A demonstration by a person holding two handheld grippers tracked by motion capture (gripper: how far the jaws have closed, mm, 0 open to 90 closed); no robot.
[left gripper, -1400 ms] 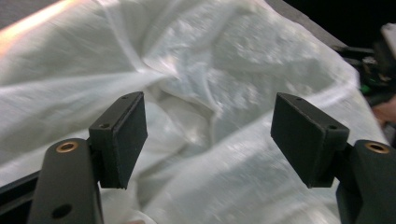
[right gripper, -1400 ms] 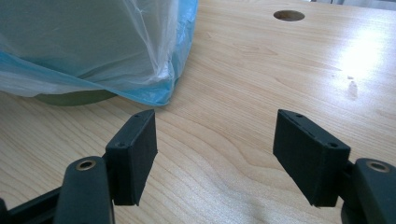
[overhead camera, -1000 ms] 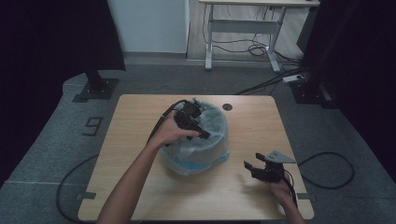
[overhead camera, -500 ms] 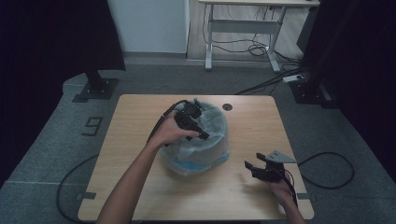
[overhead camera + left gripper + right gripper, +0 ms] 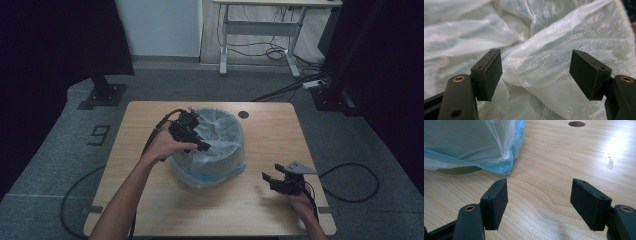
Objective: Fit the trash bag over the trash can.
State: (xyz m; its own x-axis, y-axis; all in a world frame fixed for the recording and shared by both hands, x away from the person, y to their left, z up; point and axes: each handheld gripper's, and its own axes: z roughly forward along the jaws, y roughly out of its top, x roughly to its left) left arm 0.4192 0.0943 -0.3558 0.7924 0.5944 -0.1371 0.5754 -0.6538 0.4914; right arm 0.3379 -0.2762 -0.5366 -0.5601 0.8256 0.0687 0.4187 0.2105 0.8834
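Lining bin (image 5: 215, 150) mid-tabletop: left tongs (image 5: 536, 72) gape wide over loose bag (image 5: 544, 50), gripping nothing. Right tongs (image 5: 278, 180) idle open near right edge. Next: pinch film, tuck it down.

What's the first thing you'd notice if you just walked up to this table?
Probably the round bin lined with a crinkly clear-blue plastic bag, sitting in the middle of the light wooden table. The black left gripper hangs over the bin's opening with its jaws open above the bag. The black right gripper waits near the table's front right corner, open too.
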